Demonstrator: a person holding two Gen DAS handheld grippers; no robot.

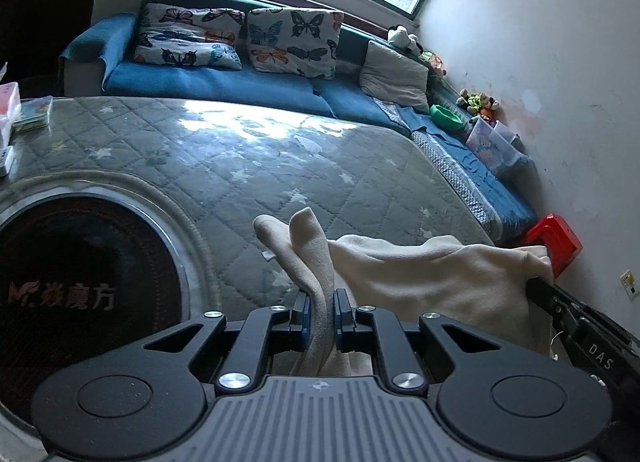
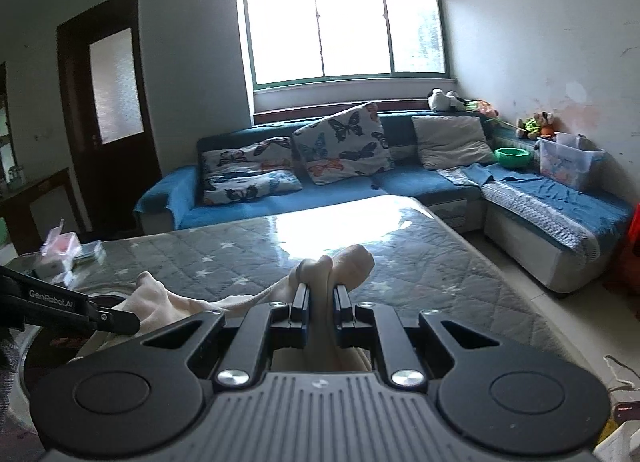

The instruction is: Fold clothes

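Left gripper (image 1: 321,312): jaws nearly closed, pinching a bunched fold of the cream garment (image 1: 420,274); the cloth sticks up past the fingertips in two rounded lobes.
Right gripper (image 2: 321,308): jaws drawn close together, clamped on another bunch of the same garment, which bulges out just ahead of the fingertips.
Cream garment: held off the table by both grippers, stretched between them; in the left wrist view it runs rightward to the right gripper's finger at the frame edge, in the right wrist view it sags leftward toward the left gripper's finger.
Table cover (image 1: 240,166): grey quilted cloth with pale stars under a glossy clear sheet, lying below and ahead of the garment, with window glare on its far part.
Round heater inset (image 1: 80,282): dark circular panel with printed characters, set in the table at the near left, beside the left gripper.
Small boxes (image 2: 60,250): pale items at the table's far left corner.
Red stool (image 1: 554,240): on the floor to the right, beyond the garment.
Sofa (image 2: 280,198): blue corner sofa behind the table, carrying butterfly cushions (image 2: 340,146), a grey cushion (image 2: 452,140), a green bowl (image 2: 513,155) and a clear plastic bin (image 2: 568,162).
Soft toys (image 2: 446,99): on the sofa back near the corner.
Window (image 2: 344,26): bright, above the sofa.
Door (image 2: 108,102): dark, with a frosted pane, left of the window.
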